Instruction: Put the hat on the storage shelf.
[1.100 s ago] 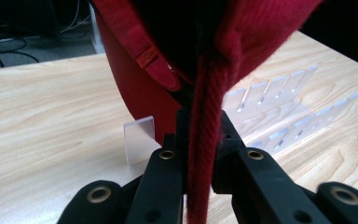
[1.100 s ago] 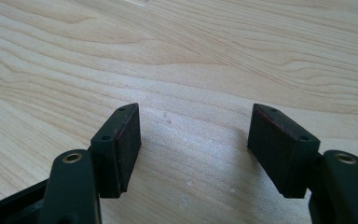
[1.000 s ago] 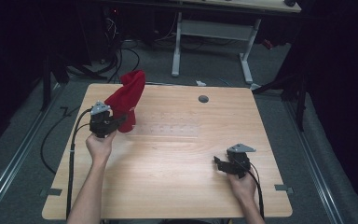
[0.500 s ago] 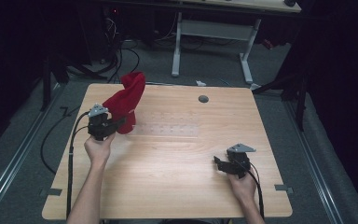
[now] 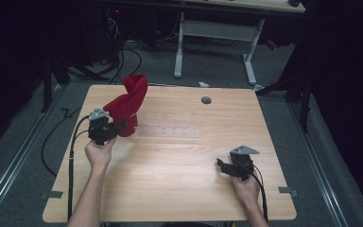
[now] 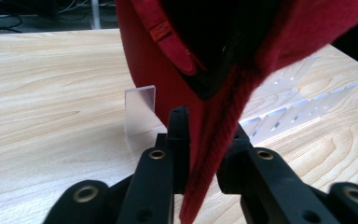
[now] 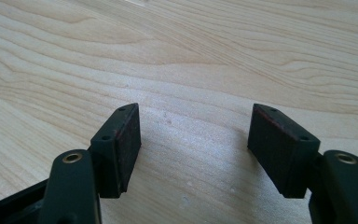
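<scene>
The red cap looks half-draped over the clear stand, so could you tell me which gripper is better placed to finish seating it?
Left: the left gripper already clamps the red cap's brim.

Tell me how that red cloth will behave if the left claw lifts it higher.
The red cloth probably stays floppy: it folds and droops around the left claw, which pinches one edge. It looks light, held up by that edge alone. It may snag the clear plastic stand beside it.

A red cloth (image 5: pixel 126 104) with a dark lining lies on the pale wood-grain table (image 5: pixel 179 161).
</scene>
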The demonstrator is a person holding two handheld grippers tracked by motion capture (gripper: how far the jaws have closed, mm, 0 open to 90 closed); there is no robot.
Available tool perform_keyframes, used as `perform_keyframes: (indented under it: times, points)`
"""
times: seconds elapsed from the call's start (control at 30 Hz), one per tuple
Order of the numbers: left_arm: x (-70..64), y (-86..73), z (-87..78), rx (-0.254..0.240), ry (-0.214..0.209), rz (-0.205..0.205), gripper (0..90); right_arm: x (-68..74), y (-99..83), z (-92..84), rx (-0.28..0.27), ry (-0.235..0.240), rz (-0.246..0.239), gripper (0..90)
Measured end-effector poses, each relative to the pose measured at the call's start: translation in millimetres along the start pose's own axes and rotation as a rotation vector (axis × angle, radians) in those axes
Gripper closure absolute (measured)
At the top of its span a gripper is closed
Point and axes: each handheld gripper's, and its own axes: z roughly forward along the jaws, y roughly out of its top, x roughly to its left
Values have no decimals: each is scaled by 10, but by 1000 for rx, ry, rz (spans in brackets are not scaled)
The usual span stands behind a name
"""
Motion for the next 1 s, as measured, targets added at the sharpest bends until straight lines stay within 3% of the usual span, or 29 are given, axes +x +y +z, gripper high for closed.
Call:
perform_keyframes:
  times: [0.3,1.0]
  points:
    - [26,5,-83,-4,34,9,629,1,0,0,0,0,1,346]
    - [-28,24,-197,-3,61,31,441,2,0,0,0,0,2,346]
